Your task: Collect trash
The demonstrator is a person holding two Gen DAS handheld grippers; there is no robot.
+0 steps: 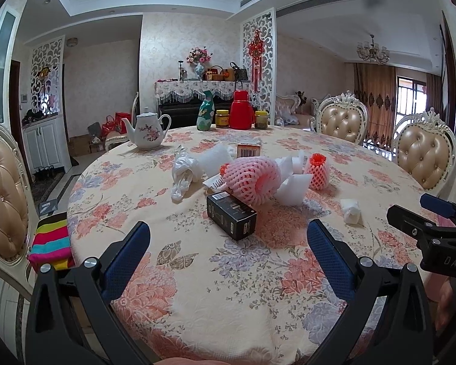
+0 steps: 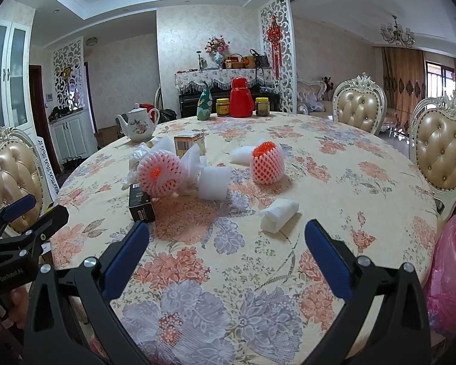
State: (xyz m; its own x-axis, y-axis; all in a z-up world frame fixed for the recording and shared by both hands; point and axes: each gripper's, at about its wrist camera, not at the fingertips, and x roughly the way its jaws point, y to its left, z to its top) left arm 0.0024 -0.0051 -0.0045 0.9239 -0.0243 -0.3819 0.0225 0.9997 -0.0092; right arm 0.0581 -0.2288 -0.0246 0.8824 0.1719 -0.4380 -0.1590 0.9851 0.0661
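Trash lies on the round floral table (image 1: 228,289): a black box (image 1: 231,214) (image 2: 141,202), a large pink foam fruit net (image 1: 252,182) (image 2: 161,173), a smaller pink net (image 1: 317,172) (image 2: 267,164), white foam pieces (image 1: 294,188) (image 2: 214,181), a crumpled white bag (image 1: 183,173), a small cardboard box (image 1: 248,150) (image 2: 189,144) and a white foam roll (image 1: 352,210) (image 2: 279,214). My left gripper (image 1: 228,240) is open and empty, just short of the black box. My right gripper (image 2: 227,238) is open and empty, near the foam roll.
A teapot (image 1: 147,132), a red thermos (image 1: 241,111), jars and a green bottle stand at the table's far edge. Padded chairs (image 2: 443,155) surround the table. A pink plastic bag (image 2: 450,276) hangs at the right edge. A striped cloth (image 1: 51,248) lies on the left chair.
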